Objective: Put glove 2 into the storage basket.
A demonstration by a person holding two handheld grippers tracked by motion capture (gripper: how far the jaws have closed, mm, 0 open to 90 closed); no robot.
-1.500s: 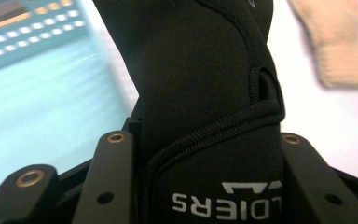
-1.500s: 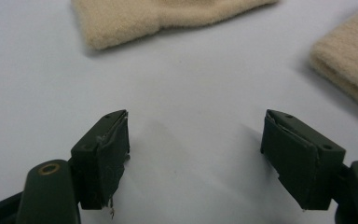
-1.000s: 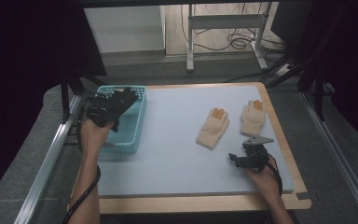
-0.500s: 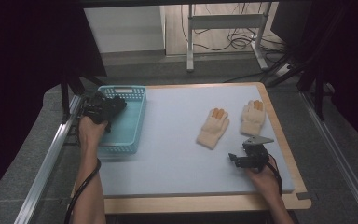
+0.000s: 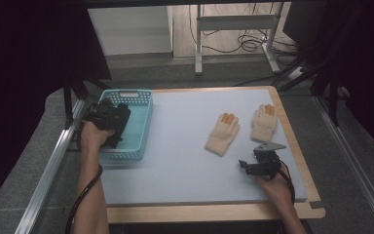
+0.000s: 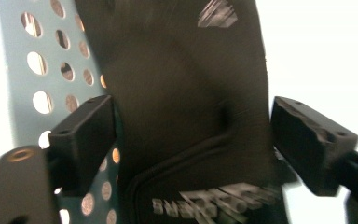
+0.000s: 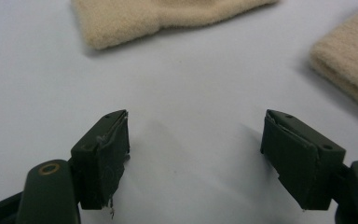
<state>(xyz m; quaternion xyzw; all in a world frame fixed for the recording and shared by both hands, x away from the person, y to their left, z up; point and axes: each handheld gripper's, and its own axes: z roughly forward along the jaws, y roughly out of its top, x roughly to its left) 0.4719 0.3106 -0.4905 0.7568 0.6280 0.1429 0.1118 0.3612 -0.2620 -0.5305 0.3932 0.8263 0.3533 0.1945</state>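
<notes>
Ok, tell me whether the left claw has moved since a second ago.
Yes. The left claw has dropped toward the near end of the teal basket, and its jaws have just opened around a black glove.

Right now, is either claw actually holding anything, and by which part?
Nothing is held. The left claw has just been opening; the black glove lies between its parted jaws over the teal basket. The right claw stands open above bare mat.

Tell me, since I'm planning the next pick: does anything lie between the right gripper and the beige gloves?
Nothing visible does. The right gripper stands open over bare blue mat, with both beige gloves lying just ahead of its jaws.
</notes>
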